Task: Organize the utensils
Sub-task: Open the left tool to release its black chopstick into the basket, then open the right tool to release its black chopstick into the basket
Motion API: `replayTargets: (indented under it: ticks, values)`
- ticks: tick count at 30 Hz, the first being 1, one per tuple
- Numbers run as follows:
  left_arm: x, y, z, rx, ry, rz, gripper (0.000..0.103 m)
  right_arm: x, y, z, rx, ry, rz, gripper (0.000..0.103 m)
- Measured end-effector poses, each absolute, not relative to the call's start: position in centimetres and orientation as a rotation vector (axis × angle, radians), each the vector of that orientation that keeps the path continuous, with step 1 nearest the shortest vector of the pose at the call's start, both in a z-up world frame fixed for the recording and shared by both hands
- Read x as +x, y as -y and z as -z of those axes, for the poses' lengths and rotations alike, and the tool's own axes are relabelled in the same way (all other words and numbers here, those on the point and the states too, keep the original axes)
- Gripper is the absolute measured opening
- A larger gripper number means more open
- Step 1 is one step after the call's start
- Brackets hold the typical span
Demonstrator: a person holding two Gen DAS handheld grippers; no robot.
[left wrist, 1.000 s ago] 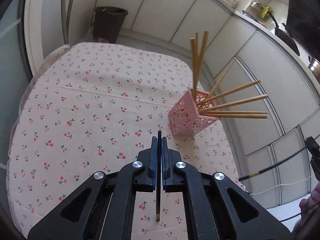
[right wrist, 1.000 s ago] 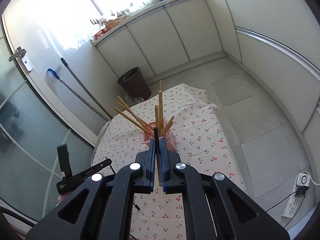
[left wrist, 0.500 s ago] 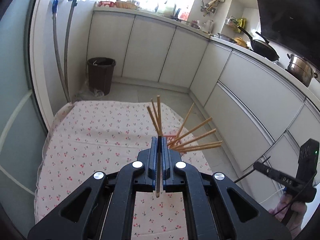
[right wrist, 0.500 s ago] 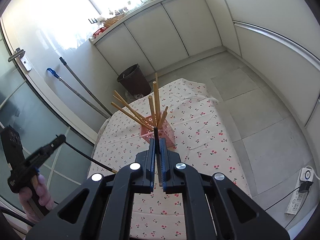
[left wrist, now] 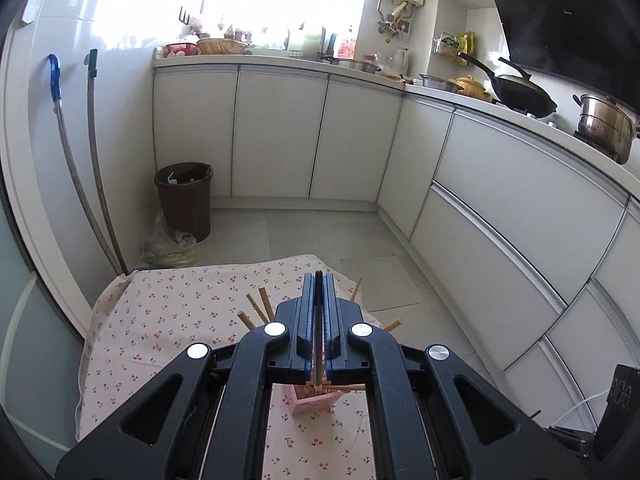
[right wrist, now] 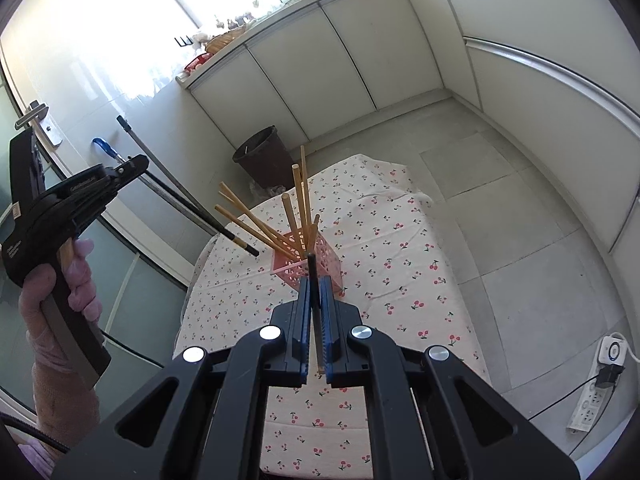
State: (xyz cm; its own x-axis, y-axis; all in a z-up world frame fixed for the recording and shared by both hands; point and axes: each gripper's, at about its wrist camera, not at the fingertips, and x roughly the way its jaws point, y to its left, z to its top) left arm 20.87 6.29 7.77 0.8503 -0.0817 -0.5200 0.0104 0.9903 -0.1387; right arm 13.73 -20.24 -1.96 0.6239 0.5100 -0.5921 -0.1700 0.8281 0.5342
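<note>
A pink lattice holder stands on the cherry-print tablecloth with several wooden chopsticks fanned out of it. My left gripper is shut on a dark chopstick and is raised above the holder, which shows under its jaws. In the right wrist view the left gripper is at the left, its dark chopstick slanting down toward the holder. My right gripper is shut on another dark chopstick, just in front of the holder.
A brown bin stands on the floor beyond the table. Two mop handles lean on the left wall. White cabinets line the back and right. A power strip lies on the floor at the right.
My left gripper has risen and tilted up from looking down at the table, now above the holder. The right gripper has moved closer to the holder.
</note>
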Motion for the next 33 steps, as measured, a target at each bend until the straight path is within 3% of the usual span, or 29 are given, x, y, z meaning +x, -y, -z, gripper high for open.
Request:
replayTargets:
  ticks: [4, 5, 7, 13, 21, 27, 33]
  values:
    - [22.9, -6.1, -5.1, -0.118, -0.611, 0.022, 0.012, 13.9, 20.2, 2.0, 0.454, -0.813, -0.404, 0.005]
    - [22.5, -6.6, -4.8, -0.141, -0.601, 0.021, 0.025, 13.9, 20.1, 2.0, 0.451, -0.813, -0.403, 0.005]
    - [21.1, -7.7, -4.7, -0.199, -0.573, 0.027, 0.038, 13.8, 19.9, 1.9, 0.440, -0.810, -0.401, 0.005]
    - [17.2, -11.3, -2.9, -0.313, -0.603, -0.025, 0.039, 13.2, 18.5, 0.2, 0.418, -0.772, -0.418, 0.005]
    - [15.6, -17.1, 5.0, -0.472, -0.784, -0.102, 0.039, 15.2, 15.7, -6.2, 0.377, -0.652, -0.417, 0.005]
    - [15.6, -18.8, 4.4, -0.522, -0.767, -0.091, 0.039, 19.0, 13.2, -9.8, 0.347, -0.584, -0.398, 0.005]
    - [16.5, -18.8, 4.8, -0.533, -0.798, -0.072, 0.039, 23.1, 11.1, -9.1, 0.314, -0.601, -0.360, 0.005]
